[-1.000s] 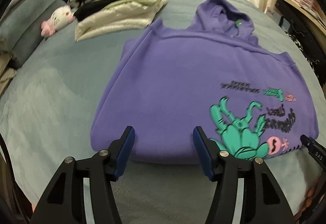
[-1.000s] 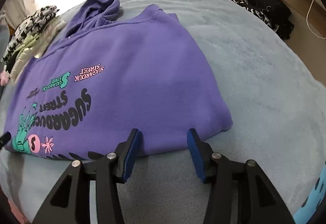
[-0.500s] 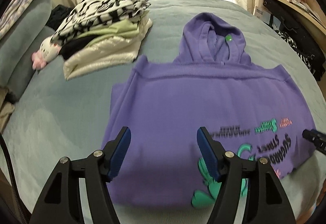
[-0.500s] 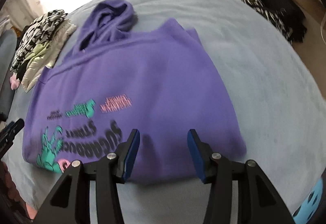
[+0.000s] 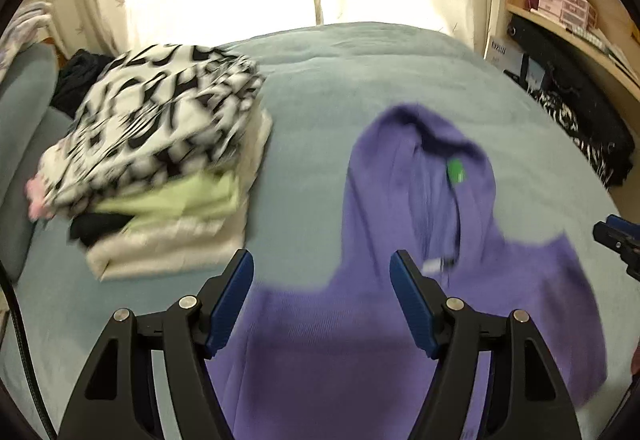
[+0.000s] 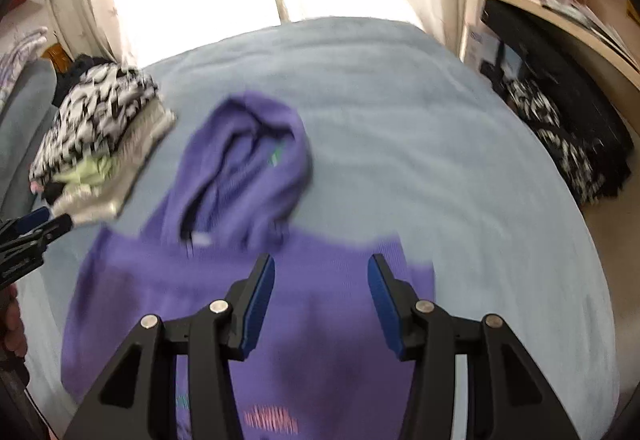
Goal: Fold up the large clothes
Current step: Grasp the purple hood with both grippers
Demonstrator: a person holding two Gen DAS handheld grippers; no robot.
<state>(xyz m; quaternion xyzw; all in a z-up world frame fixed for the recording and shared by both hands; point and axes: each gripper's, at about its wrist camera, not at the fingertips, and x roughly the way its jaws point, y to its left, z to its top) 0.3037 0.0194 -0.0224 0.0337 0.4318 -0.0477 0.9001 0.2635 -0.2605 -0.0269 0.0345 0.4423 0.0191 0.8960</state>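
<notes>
A purple hoodie lies flat on the grey-blue bed, sleeves folded in, hood pointing away. My left gripper is open and empty above the hoodie's left shoulder. In the right wrist view the same hoodie and hood show. My right gripper is open and empty above the right shoulder area. Each gripper's tip appears at the edge of the other's view.
A stack of folded clothes with a black-and-white patterned top sits left of the hood, also in the right wrist view. Dark clothing lies by the shelves on the right. Curtains hang behind the bed.
Both grippers have moved forward from the hoodie's bottom hem up over its body to the shoulders. Both stayed open and empty. The hoodie has not moved.
</notes>
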